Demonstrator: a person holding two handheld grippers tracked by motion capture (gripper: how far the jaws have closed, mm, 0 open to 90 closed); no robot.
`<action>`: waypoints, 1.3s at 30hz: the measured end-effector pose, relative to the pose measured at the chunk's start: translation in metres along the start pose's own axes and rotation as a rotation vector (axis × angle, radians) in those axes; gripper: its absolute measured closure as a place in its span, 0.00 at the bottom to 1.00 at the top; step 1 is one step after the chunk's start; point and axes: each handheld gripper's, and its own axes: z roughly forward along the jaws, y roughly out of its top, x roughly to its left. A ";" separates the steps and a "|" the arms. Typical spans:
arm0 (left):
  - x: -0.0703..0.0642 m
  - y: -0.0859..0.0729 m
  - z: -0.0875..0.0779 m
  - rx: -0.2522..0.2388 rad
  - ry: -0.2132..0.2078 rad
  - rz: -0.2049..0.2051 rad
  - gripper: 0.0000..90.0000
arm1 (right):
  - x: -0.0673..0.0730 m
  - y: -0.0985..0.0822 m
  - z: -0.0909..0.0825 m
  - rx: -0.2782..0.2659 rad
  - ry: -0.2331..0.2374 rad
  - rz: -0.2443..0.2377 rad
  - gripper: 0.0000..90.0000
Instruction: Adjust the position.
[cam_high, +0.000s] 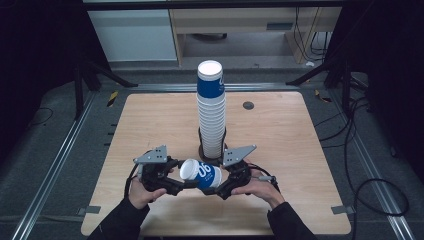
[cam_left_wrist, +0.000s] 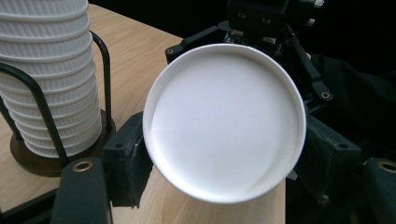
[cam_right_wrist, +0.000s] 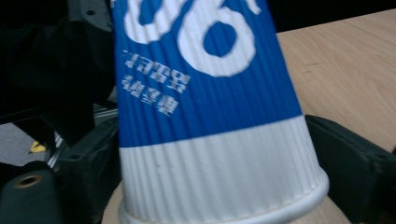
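A blue and white ribbed paper cup (cam_high: 201, 174) lies on its side in the air between both grippers, just in front of the stack. Its white base (cam_left_wrist: 224, 121) faces my left gripper (cam_left_wrist: 224, 156), whose pads (cam_left_wrist: 127, 161) sit against the base's two sides. Its wide white-banded mouth end (cam_right_wrist: 215, 172) faces my right gripper (cam_right_wrist: 210, 158), with a pad (cam_right_wrist: 348, 158) against each side of the band. In the high view the left gripper (cam_high: 181, 183) and right gripper (cam_high: 218, 188) meet at the cup from left and right.
A tall stack of upturned cups (cam_high: 211, 112) stands in a black wire holder (cam_left_wrist: 46, 161) at the middle of the wooden table (cam_high: 280, 150), close behind the grippers. A small dark disc (cam_high: 248, 105) lies at the back right. The person's hands (cam_high: 142, 195) are near the front edge.
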 end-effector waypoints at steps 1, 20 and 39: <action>0.000 0.000 0.000 0.003 -0.001 0.001 0.30 | 0.000 0.000 0.001 0.001 0.002 -0.002 0.15; 0.002 -0.001 0.002 0.046 -0.010 -0.007 0.29 | 0.000 0.000 -0.003 0.041 0.021 -0.013 0.20; 0.006 -0.006 0.013 0.319 0.022 0.019 0.18 | 0.005 -0.007 0.012 0.243 -0.058 -0.113 0.19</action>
